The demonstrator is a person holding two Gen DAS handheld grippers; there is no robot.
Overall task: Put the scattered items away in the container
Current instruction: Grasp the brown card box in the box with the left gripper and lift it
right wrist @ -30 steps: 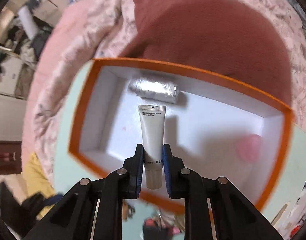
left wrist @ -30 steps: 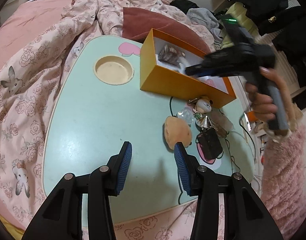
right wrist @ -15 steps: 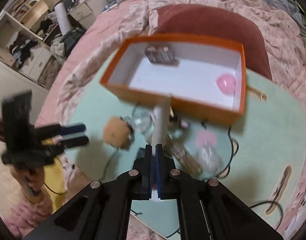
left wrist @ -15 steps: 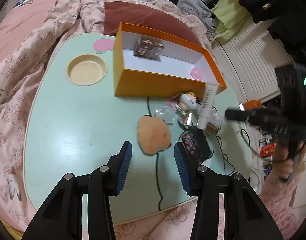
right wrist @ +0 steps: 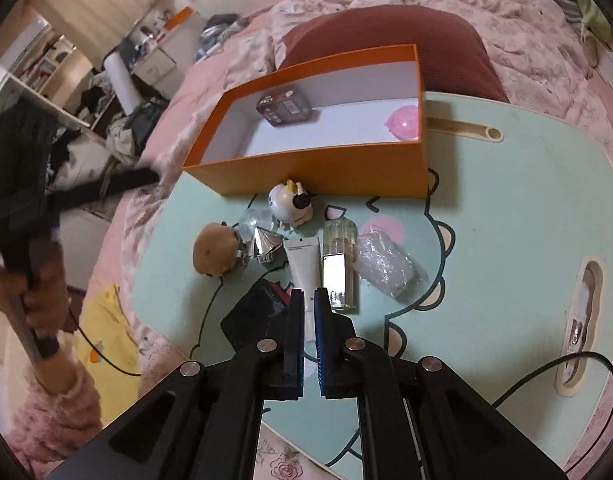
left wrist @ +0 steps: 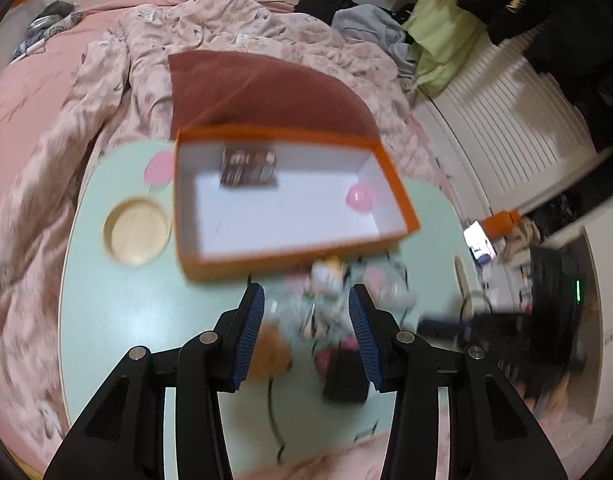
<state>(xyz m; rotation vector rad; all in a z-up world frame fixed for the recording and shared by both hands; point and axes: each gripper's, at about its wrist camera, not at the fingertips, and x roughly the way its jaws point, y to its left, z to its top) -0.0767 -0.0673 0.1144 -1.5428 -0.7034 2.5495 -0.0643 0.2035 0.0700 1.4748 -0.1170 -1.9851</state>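
White tube [right wrist: 305, 266] lengthwise toward orange box [right wrist: 326, 168]

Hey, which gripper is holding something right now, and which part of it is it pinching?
The right gripper pinches the white tube at its near end. The left gripper holds nothing.

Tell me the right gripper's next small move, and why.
Probably lift the white tube a little, then carry it forward over the orange box. The right gripper is shut on the tube's near end, and the tube points at the box but sits outside it, close beside the glass bottle. Rising first should keep it from knocking its neighbours.
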